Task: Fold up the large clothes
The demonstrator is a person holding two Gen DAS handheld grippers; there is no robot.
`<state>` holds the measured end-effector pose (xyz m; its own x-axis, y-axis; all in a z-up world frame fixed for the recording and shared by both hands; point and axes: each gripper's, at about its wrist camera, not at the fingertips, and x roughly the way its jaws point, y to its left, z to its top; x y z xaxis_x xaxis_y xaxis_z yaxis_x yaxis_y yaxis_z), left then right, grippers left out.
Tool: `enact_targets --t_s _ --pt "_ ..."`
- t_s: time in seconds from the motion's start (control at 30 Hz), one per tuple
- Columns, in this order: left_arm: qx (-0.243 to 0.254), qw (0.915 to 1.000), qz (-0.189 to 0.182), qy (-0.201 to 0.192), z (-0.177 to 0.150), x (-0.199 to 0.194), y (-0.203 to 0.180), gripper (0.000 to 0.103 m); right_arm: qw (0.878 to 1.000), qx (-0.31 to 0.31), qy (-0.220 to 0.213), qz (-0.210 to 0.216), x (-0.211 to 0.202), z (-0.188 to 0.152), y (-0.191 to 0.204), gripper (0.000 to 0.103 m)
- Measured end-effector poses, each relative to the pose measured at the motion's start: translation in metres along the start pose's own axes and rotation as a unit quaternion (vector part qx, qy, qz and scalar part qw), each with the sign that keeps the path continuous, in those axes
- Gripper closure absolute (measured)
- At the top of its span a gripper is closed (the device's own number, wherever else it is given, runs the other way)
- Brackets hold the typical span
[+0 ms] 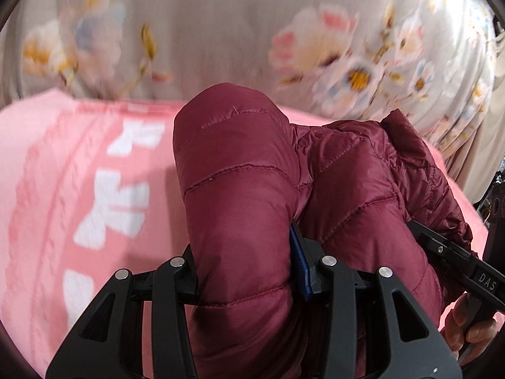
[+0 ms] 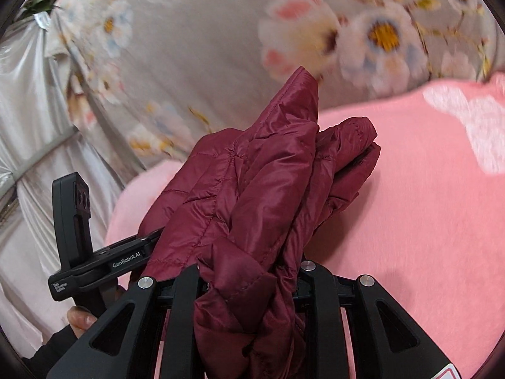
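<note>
A maroon quilted puffer jacket [image 1: 240,170] is bunched up and held above a pink blanket [image 1: 63,164]. My left gripper [image 1: 246,271] is shut on a thick padded fold of the jacket, which hides its fingertips. My right gripper [image 2: 249,284] is shut on another bunched part of the same jacket [image 2: 258,189]. The right gripper also shows in the left wrist view [image 1: 454,252] at the right, beside the jacket. The left gripper shows in the right wrist view [image 2: 104,259] at the left, with its tips buried in the cloth.
The pink blanket [image 2: 410,205] with white shapes covers the surface below. Beyond it lies a grey sheet with a flower print [image 1: 221,31]. Pale shiny fabric [image 2: 28,110] hangs at the left of the right wrist view.
</note>
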<state>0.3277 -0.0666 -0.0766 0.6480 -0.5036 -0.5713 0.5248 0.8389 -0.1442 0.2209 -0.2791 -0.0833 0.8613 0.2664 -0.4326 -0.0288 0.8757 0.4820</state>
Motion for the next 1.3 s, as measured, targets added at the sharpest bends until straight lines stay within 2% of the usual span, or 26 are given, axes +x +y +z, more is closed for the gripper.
enact_targets --t_s 0.07,0.17,0.23,0.27,0.33,0.37,0.4,0.43,0.5,0.57,0.67,0.8,0.97,1.07,1.3 --pt "0.003 0.9998 0.017 -0.002 -0.009 0.006 0.003 0.057 1.0 0.006 0.006 -0.009 0.005 -0.01 -0.008 0.079" --pt "-0.006 0.9997 0.023 -0.001 -0.016 0.007 0.009 0.05 0.999 0.031 0.019 -0.016 0.009 -0.018 -0.02 0.07" --pt "-0.016 0.9993 0.035 0.006 -0.015 0.007 0.011 0.045 0.998 0.049 0.026 -0.021 0.007 -0.019 -0.025 0.069" --pt "-0.019 0.9985 0.05 0.013 -0.013 0.006 0.011 0.035 0.998 0.051 0.031 -0.034 0.003 -0.019 -0.025 0.065" --pt "-0.023 0.993 0.111 0.033 -0.01 0.001 0.009 0.023 0.996 0.043 0.035 -0.075 -0.01 -0.018 -0.023 0.054" --pt "-0.025 0.9895 0.136 0.041 -0.009 -0.006 0.009 0.022 0.995 0.039 0.031 -0.092 -0.017 -0.017 -0.022 0.046" --pt "-0.026 0.988 0.145 0.045 -0.007 -0.01 0.008 0.022 0.991 0.033 0.018 -0.126 -0.031 -0.016 -0.02 0.046" --pt "-0.031 0.9833 0.172 0.052 -0.004 -0.02 0.007 0.022 0.988 0.026 0.005 -0.153 -0.044 -0.014 -0.016 0.045" --pt "-0.035 0.9747 0.215 0.052 0.003 -0.032 0.003 0.022 0.983 -0.004 -0.017 -0.183 -0.058 -0.006 -0.001 0.051" --pt "-0.027 0.969 0.242 0.041 0.013 -0.039 -0.006 0.022 0.979 -0.052 -0.009 -0.199 -0.052 0.006 0.022 0.081" --pt "-0.009 0.9656 0.259 0.022 0.027 -0.038 -0.024 0.022 0.974 -0.092 -0.005 -0.209 -0.033 0.021 0.042 0.093" --pt "-0.003 0.9646 0.261 0.037 0.039 -0.004 -0.037 0.022 0.97 -0.079 0.021 -0.231 0.01 0.038 0.035 0.095" --pt "-0.002 0.9616 0.264 0.075 0.028 0.041 -0.034 0.022 0.964 -0.063 0.053 -0.251 0.049 0.03 0.008 0.095" --pt "-0.001 0.9616 0.265 0.07 0.02 0.049 -0.033 0.016 0.964 -0.061 0.062 -0.25 0.061 0.023 -0.001 0.097" --pt "-0.014 0.9642 0.257 0.062 0.012 0.059 -0.027 0.014 0.97 -0.048 0.068 -0.231 0.073 0.012 -0.017 0.098"
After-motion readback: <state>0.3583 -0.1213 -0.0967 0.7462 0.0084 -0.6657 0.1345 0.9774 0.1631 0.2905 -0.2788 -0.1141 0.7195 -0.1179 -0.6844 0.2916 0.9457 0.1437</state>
